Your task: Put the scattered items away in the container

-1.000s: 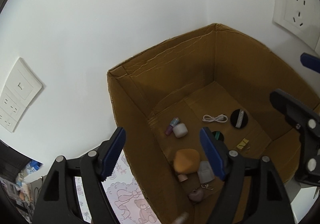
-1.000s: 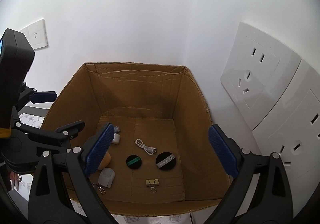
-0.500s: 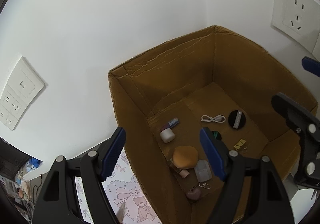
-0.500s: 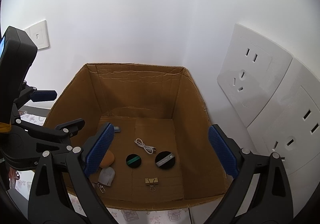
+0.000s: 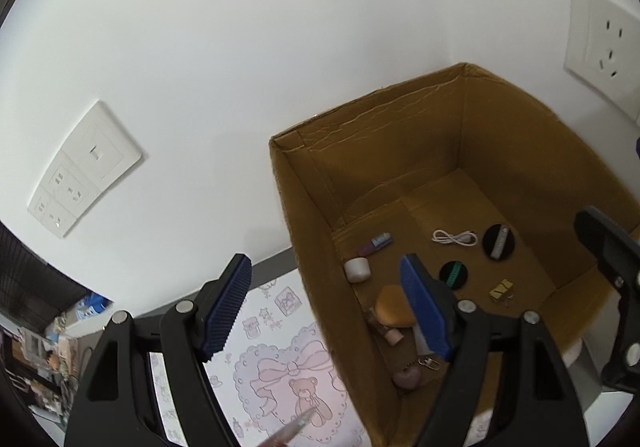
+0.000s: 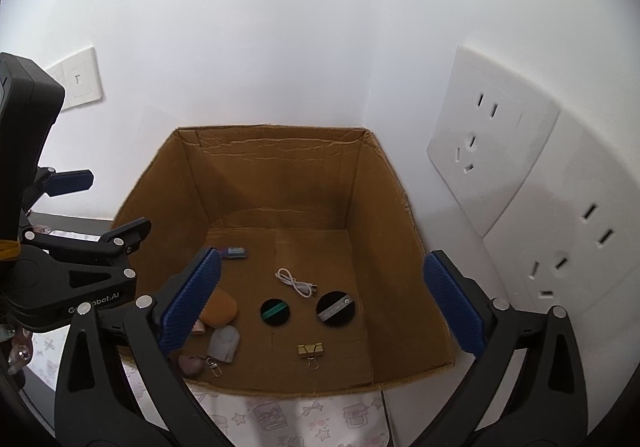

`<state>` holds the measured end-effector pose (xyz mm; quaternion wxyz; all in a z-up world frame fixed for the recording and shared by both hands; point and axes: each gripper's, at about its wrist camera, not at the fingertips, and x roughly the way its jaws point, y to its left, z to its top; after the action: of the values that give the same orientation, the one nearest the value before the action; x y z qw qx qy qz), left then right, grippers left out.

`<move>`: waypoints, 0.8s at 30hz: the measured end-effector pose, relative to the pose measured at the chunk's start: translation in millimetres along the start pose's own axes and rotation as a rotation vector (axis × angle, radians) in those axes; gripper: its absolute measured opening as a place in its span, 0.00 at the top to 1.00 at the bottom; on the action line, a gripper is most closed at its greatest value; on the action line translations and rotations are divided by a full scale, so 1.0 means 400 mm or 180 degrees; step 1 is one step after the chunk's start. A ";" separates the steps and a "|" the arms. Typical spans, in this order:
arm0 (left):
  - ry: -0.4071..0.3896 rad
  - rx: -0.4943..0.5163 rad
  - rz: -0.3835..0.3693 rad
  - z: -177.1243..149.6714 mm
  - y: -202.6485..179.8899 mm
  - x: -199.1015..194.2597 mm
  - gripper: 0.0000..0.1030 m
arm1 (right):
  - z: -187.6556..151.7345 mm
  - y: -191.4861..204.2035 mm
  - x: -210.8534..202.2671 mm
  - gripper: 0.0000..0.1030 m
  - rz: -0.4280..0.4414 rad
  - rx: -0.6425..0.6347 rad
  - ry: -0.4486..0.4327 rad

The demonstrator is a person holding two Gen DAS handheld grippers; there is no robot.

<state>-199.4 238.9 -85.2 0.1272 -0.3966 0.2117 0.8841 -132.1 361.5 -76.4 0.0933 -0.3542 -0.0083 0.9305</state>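
The jaws of the right gripper (image 6: 320,299) are opening to their widest above the open brown cardboard box (image 6: 384,203), with nothing seen between them. The left gripper (image 5: 326,305) is held moderately open and empty over the box's near wall; compared with a second ago it is seen higher, so more of the pink bear-printed cloth (image 5: 288,359) is exposed. Inside the box, the small white cylindrical cap (image 5: 357,269) is now seen apart from the purple-and-blue tube (image 5: 376,243), which it touched earlier. The orange rounded pouch (image 6: 219,311), white cable (image 6: 298,283) and gold binder clip (image 6: 310,352) lie unmoved, so most items are judged already contained.
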 end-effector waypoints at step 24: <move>0.0172 -0.0950 0.0384 -0.340 0.255 -0.322 0.27 | -0.057 0.275 -0.268 0.00 0.0659 -0.0199 -0.0112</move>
<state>-67.4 77.5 -41.3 0.0078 -0.4212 0.1049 0.9008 -56.9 232.9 -31.9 -0.0146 -0.3395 -0.0023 0.9405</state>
